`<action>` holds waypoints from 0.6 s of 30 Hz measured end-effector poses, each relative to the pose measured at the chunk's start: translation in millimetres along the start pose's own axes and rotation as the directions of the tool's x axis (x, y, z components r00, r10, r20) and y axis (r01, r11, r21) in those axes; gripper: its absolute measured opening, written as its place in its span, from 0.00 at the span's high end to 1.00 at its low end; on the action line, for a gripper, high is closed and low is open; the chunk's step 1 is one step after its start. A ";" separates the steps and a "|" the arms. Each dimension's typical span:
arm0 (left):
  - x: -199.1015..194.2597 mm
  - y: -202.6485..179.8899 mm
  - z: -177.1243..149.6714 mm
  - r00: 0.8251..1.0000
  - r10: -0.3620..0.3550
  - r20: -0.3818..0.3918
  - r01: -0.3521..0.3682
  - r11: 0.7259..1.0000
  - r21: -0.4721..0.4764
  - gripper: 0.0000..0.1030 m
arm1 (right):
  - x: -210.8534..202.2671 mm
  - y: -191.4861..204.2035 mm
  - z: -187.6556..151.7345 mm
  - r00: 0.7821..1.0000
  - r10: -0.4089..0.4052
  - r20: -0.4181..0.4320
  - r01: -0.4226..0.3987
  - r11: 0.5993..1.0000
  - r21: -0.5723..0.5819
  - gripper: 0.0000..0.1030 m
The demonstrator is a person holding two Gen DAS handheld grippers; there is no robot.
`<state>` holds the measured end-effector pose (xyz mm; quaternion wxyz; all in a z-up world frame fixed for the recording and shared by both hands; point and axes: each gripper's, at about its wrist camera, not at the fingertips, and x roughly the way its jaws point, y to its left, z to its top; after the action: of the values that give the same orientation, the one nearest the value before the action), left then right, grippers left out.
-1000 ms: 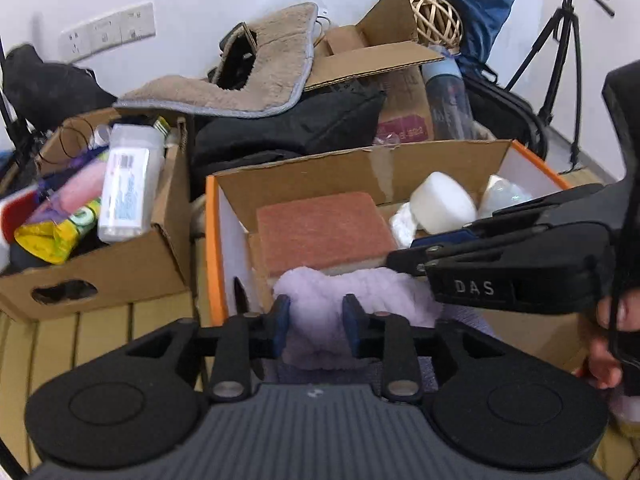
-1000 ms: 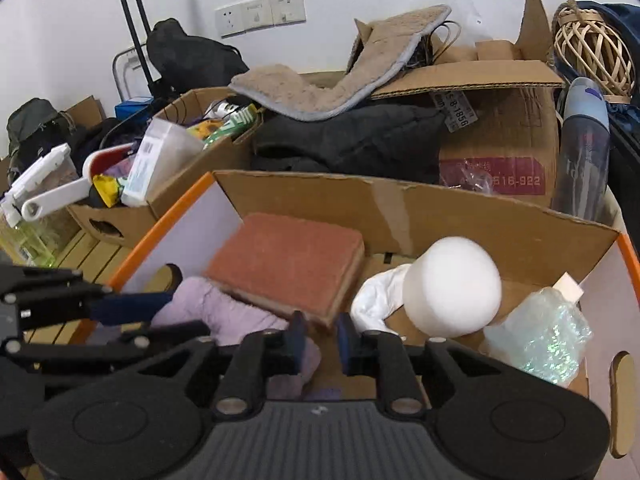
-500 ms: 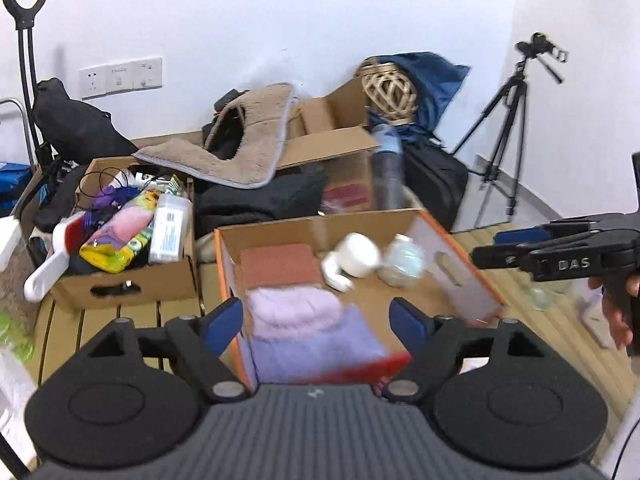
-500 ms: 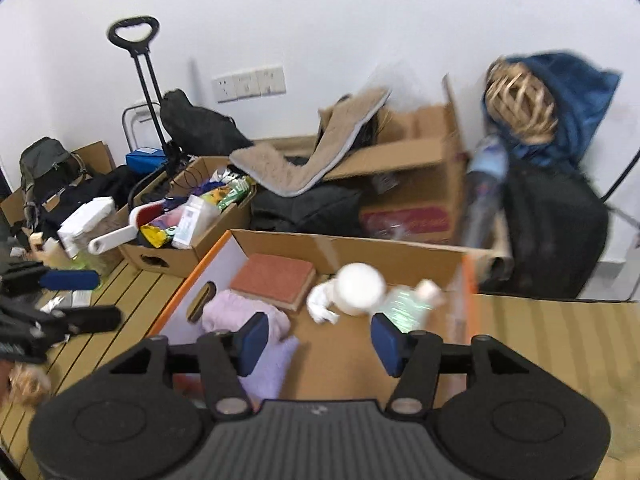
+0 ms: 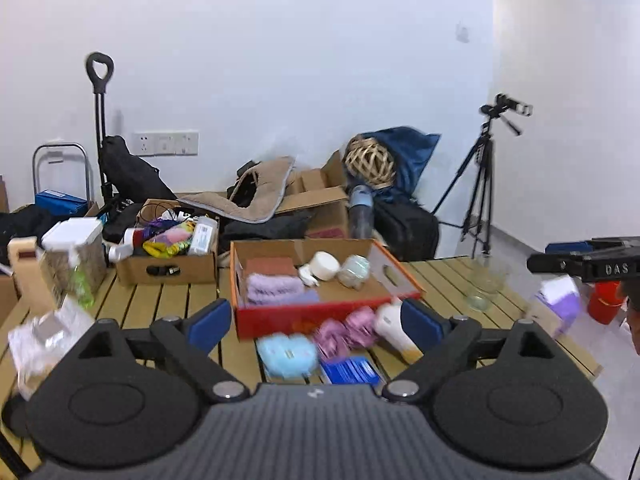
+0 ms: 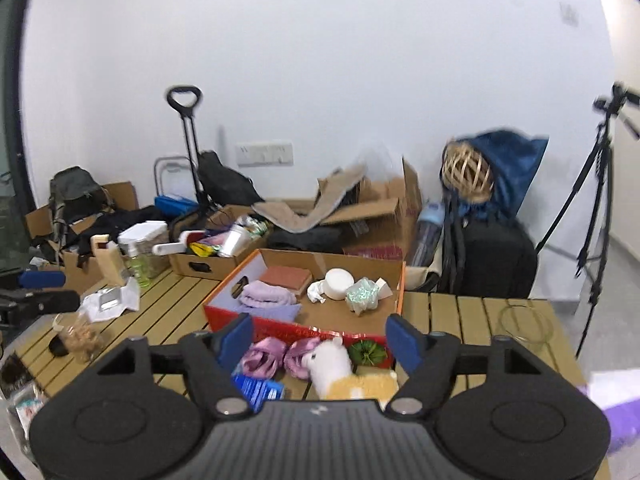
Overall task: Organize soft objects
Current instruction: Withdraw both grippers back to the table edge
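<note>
Hanging back above the slatted table (image 6: 472,312), the right gripper (image 6: 320,342) has its blue-tipped jaws spread wide with nothing between them, and the left gripper (image 5: 316,322) is spread and empty the same way. Just beyond the right gripper's fingertips, on the table, lie the soft things not yet put away: two pink satin scrunchies (image 6: 276,356) side by side, a white-and-yellow plush toy (image 6: 340,372) touching the nearer one, and a green scrunchie (image 6: 368,353) just beside the plush. Ahead of the left gripper a light-blue plush pad (image 5: 286,354) lies near a flat blue packet (image 5: 350,370). Farther out stands the open cardboard box (image 6: 224,304) with the red front wall, holding a folded lilac towel (image 6: 266,296), a terracotta sponge block (image 6: 286,276), a white foam round (image 6: 339,279) and an iridescent bath pouf (image 6: 362,291).

This looks like the pause between placements. The next move probably calls for dropping onto one loose item, likely a scrunchie or the plush, pinching its bulk rather than an edge, then lifting over the box's front wall.
</note>
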<state>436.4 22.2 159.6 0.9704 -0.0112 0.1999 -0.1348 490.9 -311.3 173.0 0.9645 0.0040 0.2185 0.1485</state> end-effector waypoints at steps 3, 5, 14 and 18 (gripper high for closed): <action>-56.5 -16.1 -43.1 0.997 0.031 0.073 -0.032 0.999 0.008 0.06 | -52.4 17.9 -37.2 0.997 -0.024 0.069 0.025 1.000 -0.012 0.26; -96.9 -25.0 -71.4 0.990 0.051 0.130 -0.052 0.999 0.006 0.03 | -88.5 29.5 -64.1 0.994 -0.021 0.110 0.021 1.000 0.005 0.22; -239.8 -46.7 -167.7 0.959 0.133 0.249 -0.130 0.991 -0.027 0.00 | -218.1 111.6 -196.8 0.976 -0.058 0.211 0.059 0.998 0.000 0.14; -278.3 -55.9 -199.2 0.958 0.137 0.253 -0.146 0.989 0.017 0.00 | -254.1 143.0 -243.8 0.980 -0.014 0.200 0.018 1.000 -0.020 0.12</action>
<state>98.1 48.8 87.8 0.9951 0.0033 0.0734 -0.0663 128.5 -261.9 69.7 0.9826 0.0065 0.1191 0.1421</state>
